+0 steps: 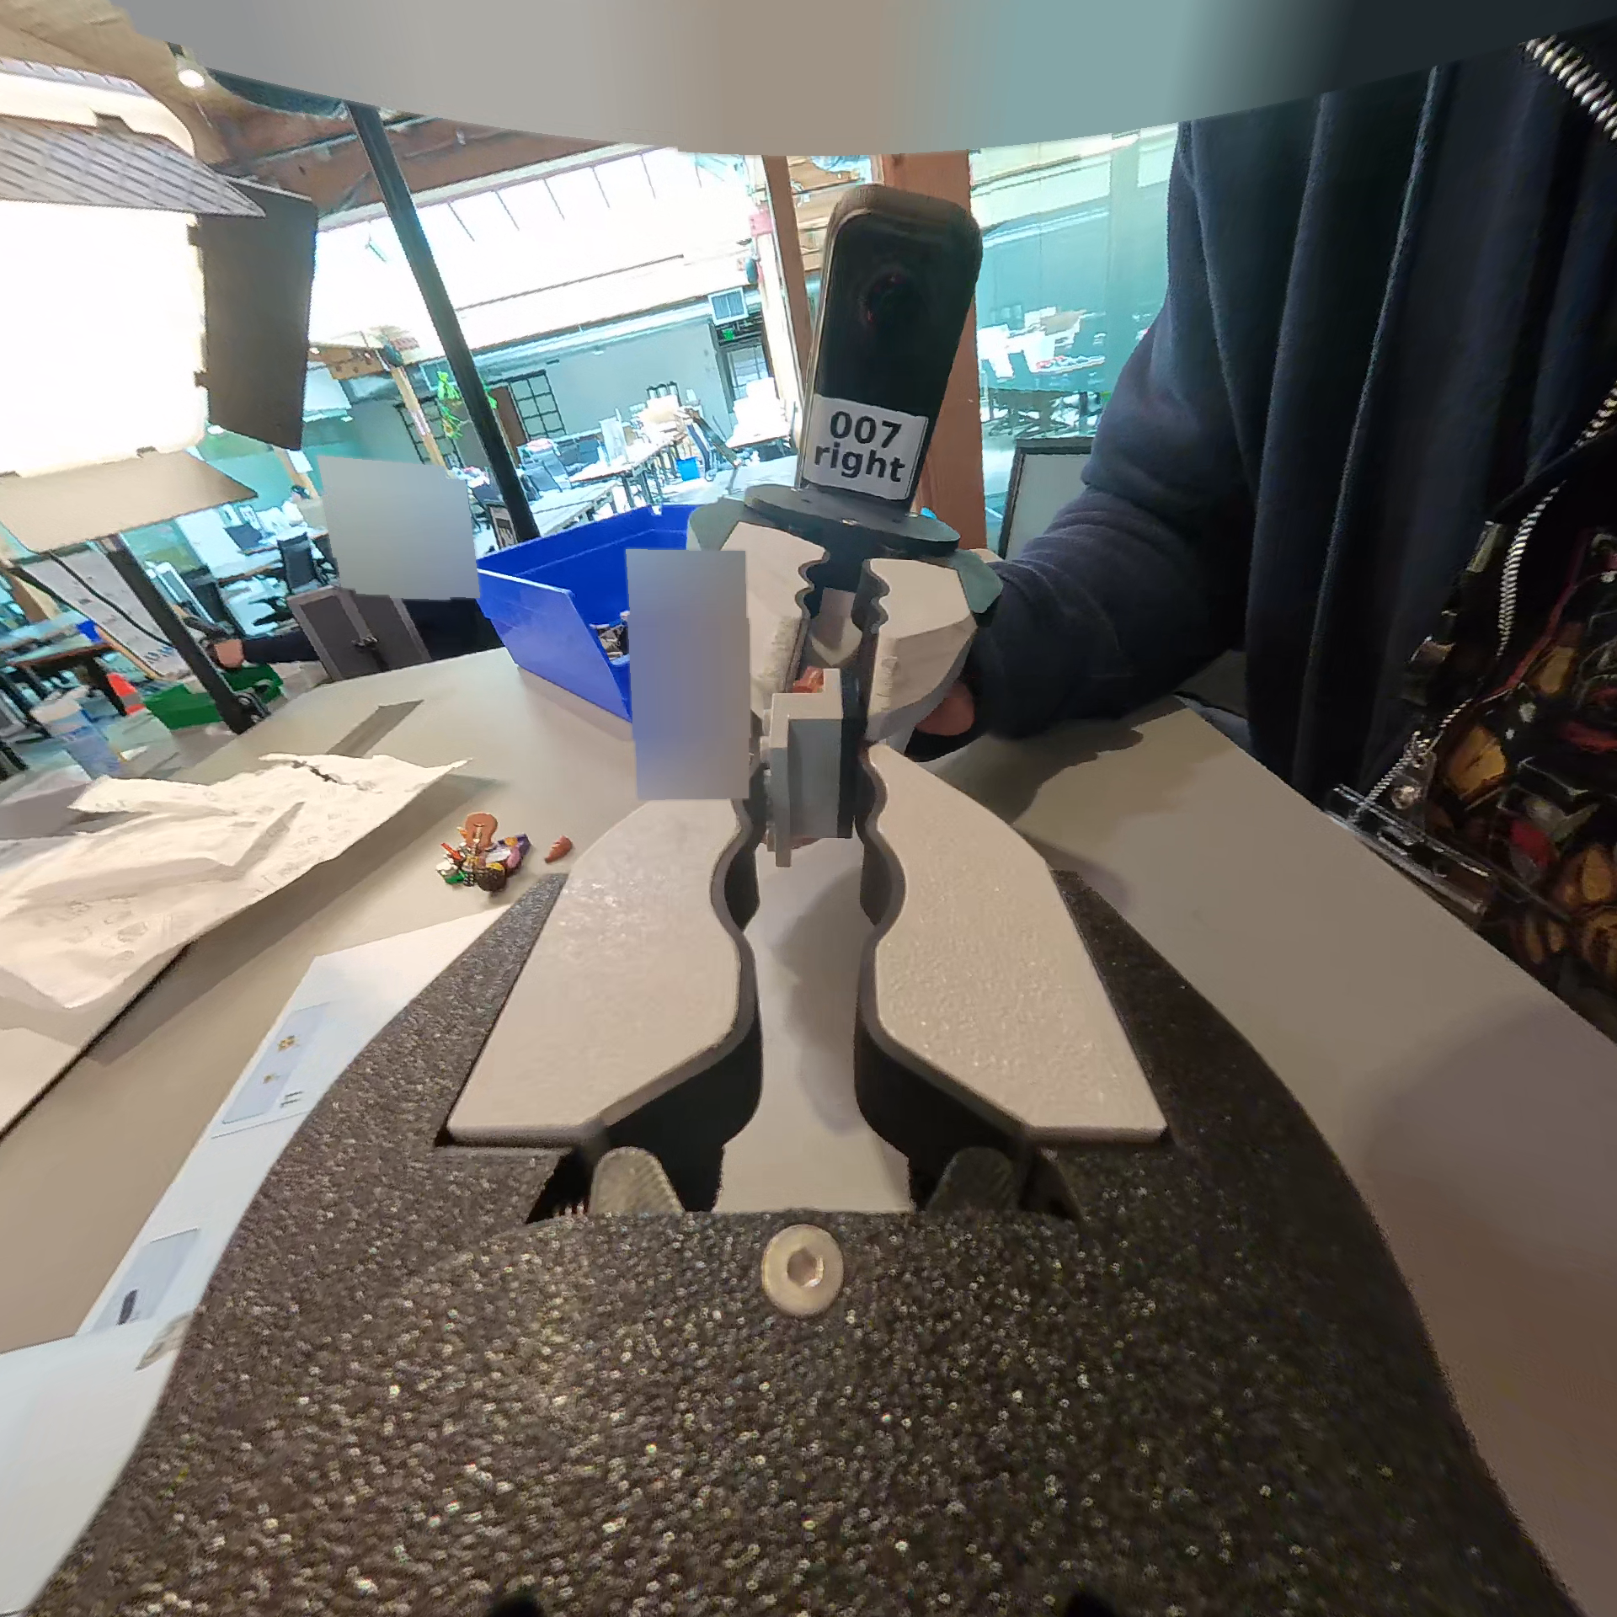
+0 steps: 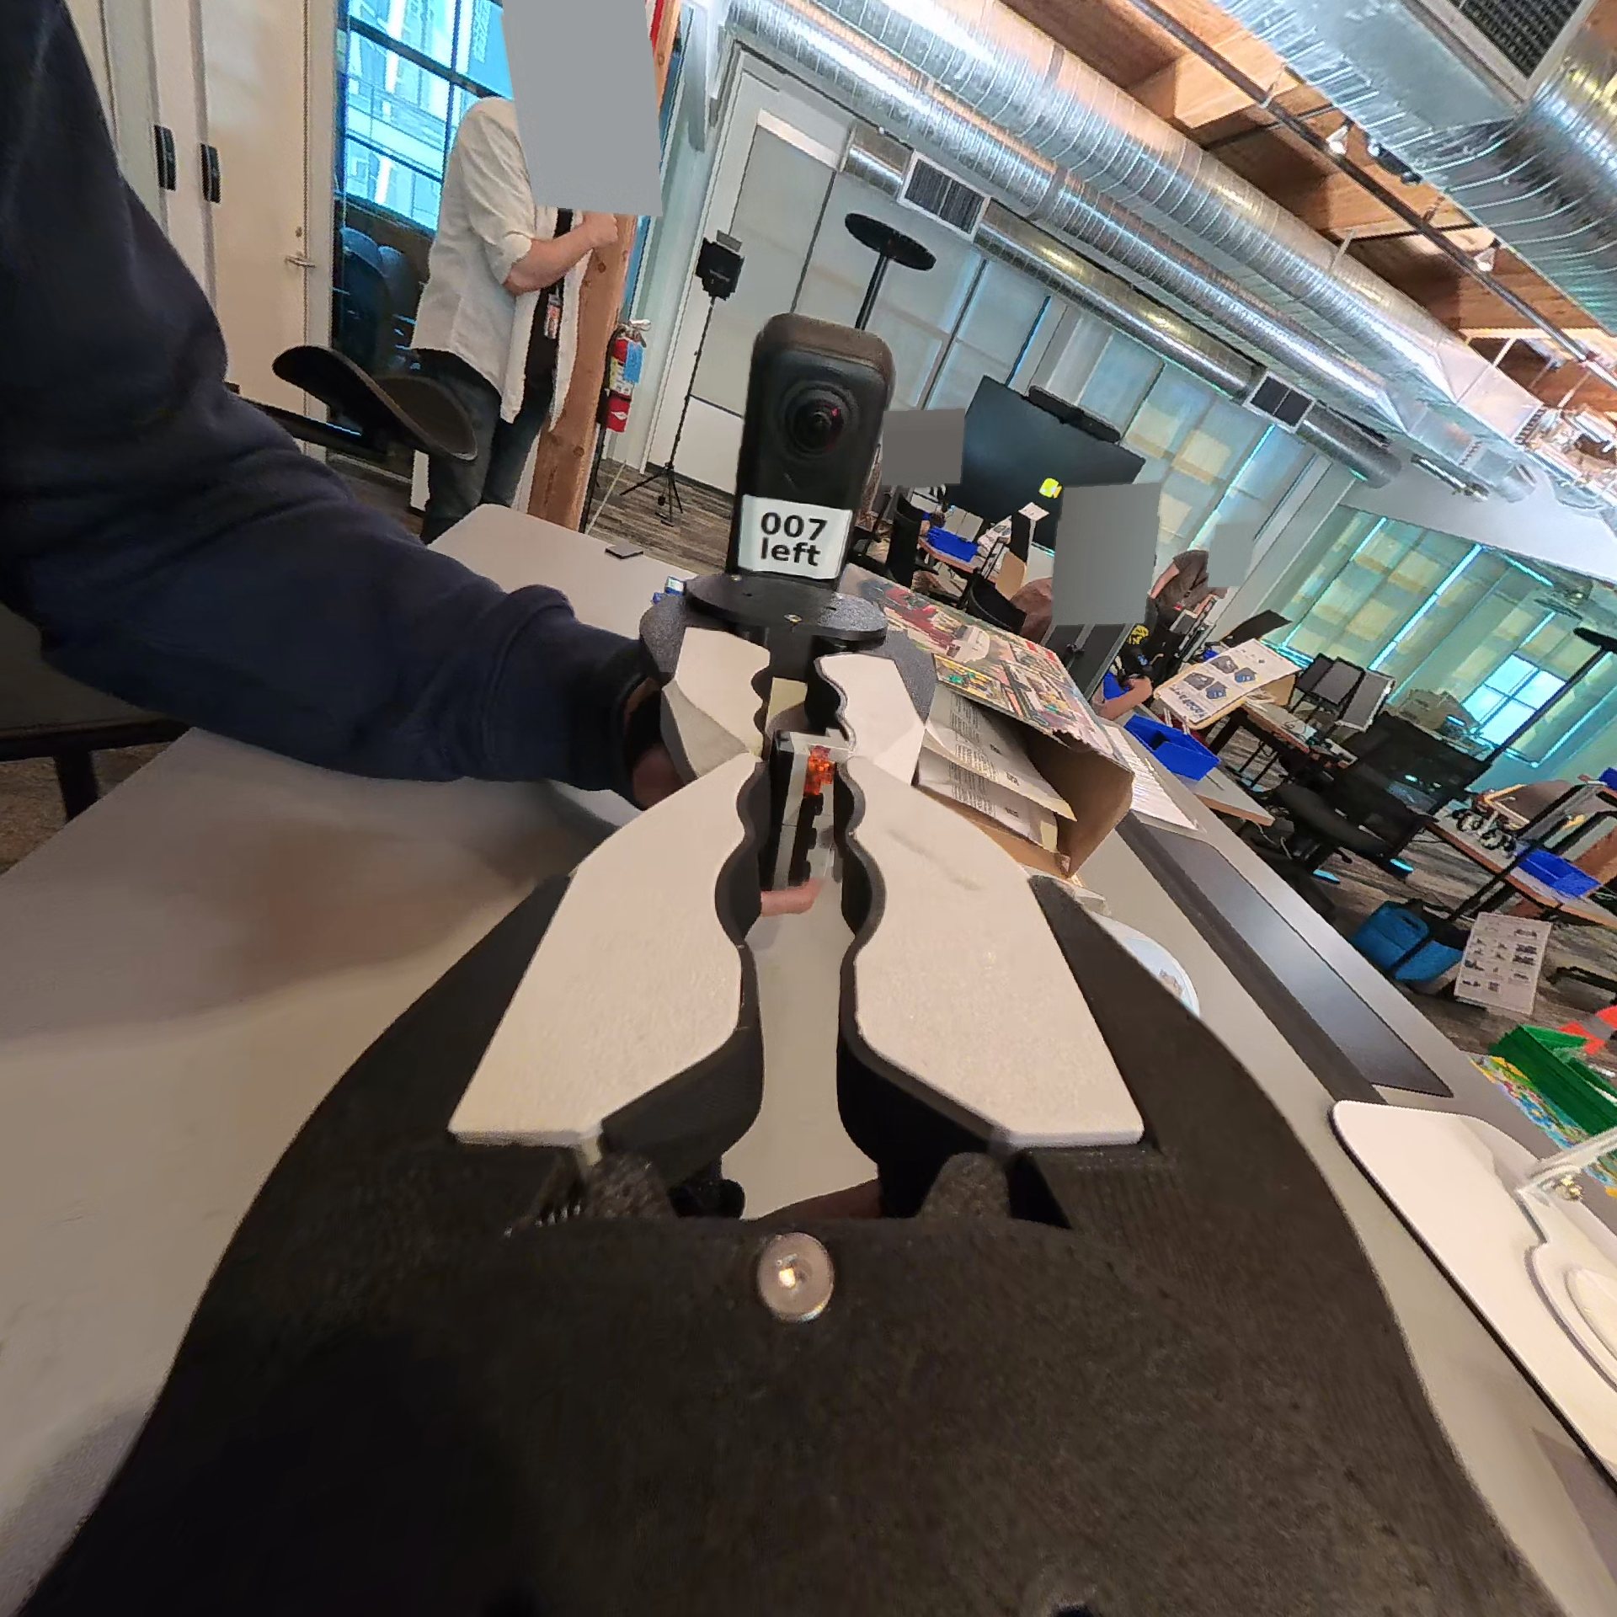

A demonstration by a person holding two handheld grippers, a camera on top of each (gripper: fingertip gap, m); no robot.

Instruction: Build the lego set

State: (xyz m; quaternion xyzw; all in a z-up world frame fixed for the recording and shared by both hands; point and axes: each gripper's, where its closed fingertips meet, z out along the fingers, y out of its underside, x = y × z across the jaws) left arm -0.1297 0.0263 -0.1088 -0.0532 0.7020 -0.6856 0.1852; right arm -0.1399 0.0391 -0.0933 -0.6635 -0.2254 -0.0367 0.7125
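A small grey-and-black brick assembly (image 1: 809, 770) with an orange translucent piece (image 2: 821, 759) at its top is held in the air above the grey tabletop (image 1: 1225, 875), between two grippers facing each other tip to tip. The left gripper (image 1: 805, 840) is seen with its jaws clenched on the assembly's lower part, pads against both sides. The right gripper (image 2: 801, 862) is seen with its jaws closed on the same assembly from the opposite end; in the right wrist view the assembly fills the narrow gap between the fingertips. Both grippers are held by hands in dark blue sleeves (image 2: 350, 612). On the tabletop, to the left, a small heap of coloured pieces (image 1: 481, 857) lies beside crumpled white paper (image 1: 175, 840); a blue bin (image 1: 560, 604) stands farther back. An open cardboard box (image 2: 1067, 770) with printed sheets is seen near the grippers in the right wrist view.
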